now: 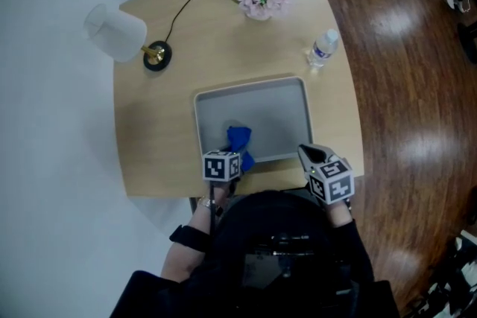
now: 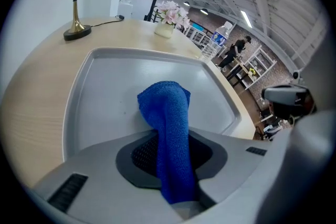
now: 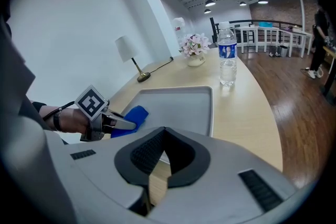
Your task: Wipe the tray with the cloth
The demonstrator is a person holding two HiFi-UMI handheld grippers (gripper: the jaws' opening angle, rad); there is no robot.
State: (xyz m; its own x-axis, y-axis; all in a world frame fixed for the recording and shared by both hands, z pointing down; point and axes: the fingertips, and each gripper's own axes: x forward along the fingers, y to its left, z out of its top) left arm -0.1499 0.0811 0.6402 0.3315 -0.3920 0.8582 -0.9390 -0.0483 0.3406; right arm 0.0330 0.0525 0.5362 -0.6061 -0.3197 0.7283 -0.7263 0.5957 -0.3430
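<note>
Left gripper [image 2: 170, 138] has its jaws clamped on a blue knitted cloth [image 2: 167, 105], whose bunched free end lies on the grey tray [image 1: 283, 97] close to its near rim. Soft, light and floppy, the cloth is probably best held by this gathered fold. Right gripper [image 3: 163, 136], jaws together and empty, hovers beside the tray; the water bottle [image 1: 323, 47] has a blue label too small to read.

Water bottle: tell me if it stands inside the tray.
No, the water bottle stands on the table, outside the tray, past its far right corner.
</note>
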